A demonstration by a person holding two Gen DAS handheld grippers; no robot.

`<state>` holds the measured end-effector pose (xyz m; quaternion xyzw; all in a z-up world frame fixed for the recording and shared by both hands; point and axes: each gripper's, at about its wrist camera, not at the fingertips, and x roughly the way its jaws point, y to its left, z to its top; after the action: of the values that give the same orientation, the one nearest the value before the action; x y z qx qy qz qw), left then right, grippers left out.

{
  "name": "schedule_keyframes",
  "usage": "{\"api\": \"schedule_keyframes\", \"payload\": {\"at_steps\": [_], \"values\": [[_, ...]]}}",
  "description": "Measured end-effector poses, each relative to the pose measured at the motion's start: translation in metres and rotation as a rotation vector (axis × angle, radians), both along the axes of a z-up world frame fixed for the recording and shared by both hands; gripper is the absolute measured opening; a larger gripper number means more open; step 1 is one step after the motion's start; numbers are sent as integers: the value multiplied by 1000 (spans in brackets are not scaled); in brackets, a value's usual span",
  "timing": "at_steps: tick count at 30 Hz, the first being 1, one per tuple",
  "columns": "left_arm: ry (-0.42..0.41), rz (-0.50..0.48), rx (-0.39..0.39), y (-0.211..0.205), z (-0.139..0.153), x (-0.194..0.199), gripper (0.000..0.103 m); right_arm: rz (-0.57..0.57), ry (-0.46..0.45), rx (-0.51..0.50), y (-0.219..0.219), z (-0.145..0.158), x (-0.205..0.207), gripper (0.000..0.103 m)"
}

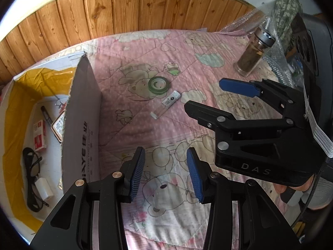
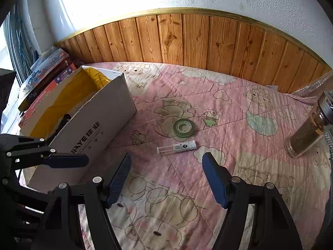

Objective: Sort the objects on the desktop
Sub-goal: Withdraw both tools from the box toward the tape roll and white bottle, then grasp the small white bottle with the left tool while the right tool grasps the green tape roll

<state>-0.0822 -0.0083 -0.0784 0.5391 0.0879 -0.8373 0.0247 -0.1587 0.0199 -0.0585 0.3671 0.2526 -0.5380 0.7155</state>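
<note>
A green tape roll [image 1: 158, 84] [image 2: 184, 128] and a small clear tube with a white label [image 1: 168, 103] [image 2: 177, 147] lie on the pink quilt [image 1: 166, 129] [image 2: 239, 145]. A grey cardboard box [image 1: 82, 125] [image 2: 91, 133] lined with yellow plastic stands at the left; it holds glasses [image 1: 33, 166], a pen [image 1: 46, 114], a red-white pack [image 1: 40, 135] and a white block [image 1: 44, 188]. My left gripper [image 1: 165, 173] is open and empty above the quilt. My right gripper [image 2: 166, 177] [image 1: 205, 93] is open and empty, a little short of the tube.
A glass jar with a metal lid [image 1: 252, 50] [image 2: 306, 133] stands at the right. Bubble wrap and a patterned cloth [image 1: 287, 6] lie behind it. Books [image 2: 43, 77] are stacked left of the box. A wood-panelled wall [image 2: 187, 39] backs the surface.
</note>
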Motion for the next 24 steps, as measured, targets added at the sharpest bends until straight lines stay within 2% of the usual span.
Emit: {"api": "schedule_keyframes", "payload": {"at_steps": [6, 14, 17, 18, 24], "values": [[-67, 22, 6, -2, -36, -41, 44, 54, 36, 48, -60, -47, 1, 72], [-93, -23, -62, 10, -69, -83, 44, 170, 129, 80, -107, -101, 11, 72], [-101, -25, -58, 10, -78, -95, 44, 185, 92, 79, -113, -108, 3, 55], [-99, -23, -55, 9, -80, -98, 44, 186, 90, 78, -115, -107, 0, 44], [-94, -24, -40, 3, -87, -113, 44, 124, -56, 82, -119, -104, -36, 42]]}}
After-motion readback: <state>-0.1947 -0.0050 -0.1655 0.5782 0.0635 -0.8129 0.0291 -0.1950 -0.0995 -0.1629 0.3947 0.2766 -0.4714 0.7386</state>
